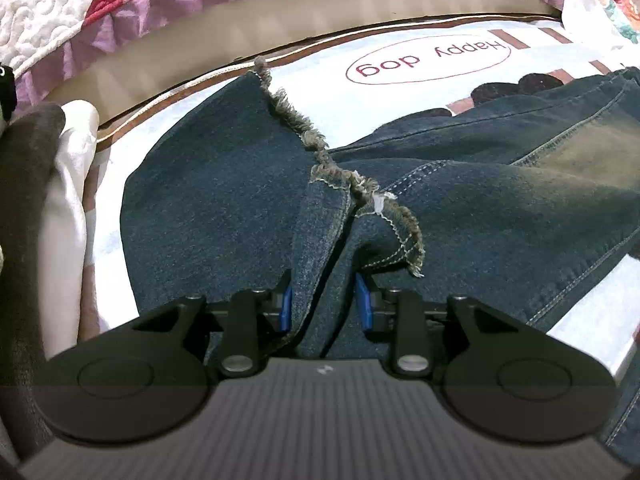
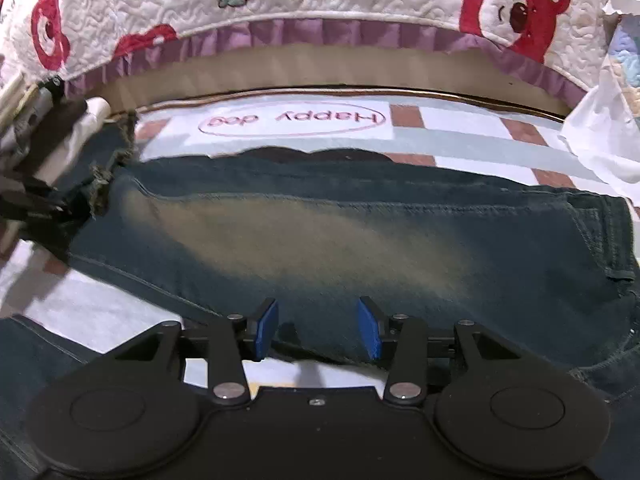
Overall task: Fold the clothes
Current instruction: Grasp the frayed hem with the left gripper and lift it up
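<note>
A pair of dark blue jeans [image 1: 224, 208] with frayed hems lies on a white mat printed "Happy dog" [image 1: 428, 60]. My left gripper [image 1: 324, 300] holds a bunched fold of a jeans leg near the frayed hem [image 1: 360, 188], its blue pads pressed on the denim. In the right wrist view the jeans [image 2: 320, 236] stretch across the mat [image 2: 292, 120], with a faded tan patch on the thigh. My right gripper [image 2: 318, 326] is open over the near edge of that leg, denim between its pads without being pinched. The left gripper [image 2: 36, 204] shows at far left.
A quilted white cover with red bears and a purple frill [image 2: 320, 8] hangs behind the mat. A white and grey cloth pile [image 1: 48, 200] lies at left. White crumpled fabric [image 2: 604, 128] sits at the right edge.
</note>
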A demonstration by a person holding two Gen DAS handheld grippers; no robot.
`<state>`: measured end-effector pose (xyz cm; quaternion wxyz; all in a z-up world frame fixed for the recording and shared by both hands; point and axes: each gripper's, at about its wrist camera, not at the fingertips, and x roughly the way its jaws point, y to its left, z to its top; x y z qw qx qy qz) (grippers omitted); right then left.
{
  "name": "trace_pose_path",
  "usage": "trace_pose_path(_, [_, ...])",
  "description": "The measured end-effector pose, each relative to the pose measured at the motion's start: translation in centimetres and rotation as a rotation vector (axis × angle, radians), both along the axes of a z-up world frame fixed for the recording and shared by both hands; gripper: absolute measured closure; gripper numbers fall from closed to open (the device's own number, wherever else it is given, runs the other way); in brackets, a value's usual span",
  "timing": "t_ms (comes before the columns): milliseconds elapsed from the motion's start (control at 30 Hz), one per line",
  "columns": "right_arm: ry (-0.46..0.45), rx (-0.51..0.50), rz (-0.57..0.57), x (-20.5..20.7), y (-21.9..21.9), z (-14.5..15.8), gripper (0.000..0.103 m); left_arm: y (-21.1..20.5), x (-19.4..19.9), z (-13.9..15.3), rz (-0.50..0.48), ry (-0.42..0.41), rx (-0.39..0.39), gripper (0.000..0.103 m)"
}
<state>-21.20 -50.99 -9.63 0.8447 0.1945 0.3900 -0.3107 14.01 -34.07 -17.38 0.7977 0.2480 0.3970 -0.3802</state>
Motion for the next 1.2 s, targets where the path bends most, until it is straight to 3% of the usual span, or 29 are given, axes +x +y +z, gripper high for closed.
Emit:
trace_pose_path(333, [0.011,0.011,-0.007,-0.5,0.0,-0.5,0.053,0.1,0.1,0.1,0.010,0.003,-0.007,0.074])
trace_pose_path(400, [0.025,-0.001,0.008,-0.3,0.1,-0.5,0.051,0.4,0.1,0.4,0.027,-0.019,-0.017,0.089])
trace_pose_path(433, [0.038,-0.011,0.017,-0.1,0.2,-0.5,0.050,0.7,0.1,1.1,0.032,-0.054,-0.020,0.095])
trace_pose_path(600, [0.068,-0.036,0.022,-0.8,0.0,-0.9,0.048,2.7,-0.5,6.4,0.048,-0.325,0.007,0.096])
trace_pose_path(800, [-0.035,0.019,-0.069,-2.7,-0.5,-0.9,0.048,8.0,0.3,14.4,0.231,-0.411,-0.153,0.096])
trace_pose_path(1000, [-0.028,0.014,-0.045,-1.7,0.5,-1.1,0.048,11.8,-0.9,19.9,0.359,-0.479,-0.273,0.096])
trace_pose_path(1067, [-0.034,0.026,-0.034,-1.1,0.6,-1.2,0.048,13.5,-1.8,21.0,0.420,-0.495,-0.306,0.096])
trace_pose_path(1200, [-0.013,0.037,0.005,0.9,1.2,-1.9,0.045,18.1,-2.6,19.4,0.631,-0.406,-0.381,0.096])
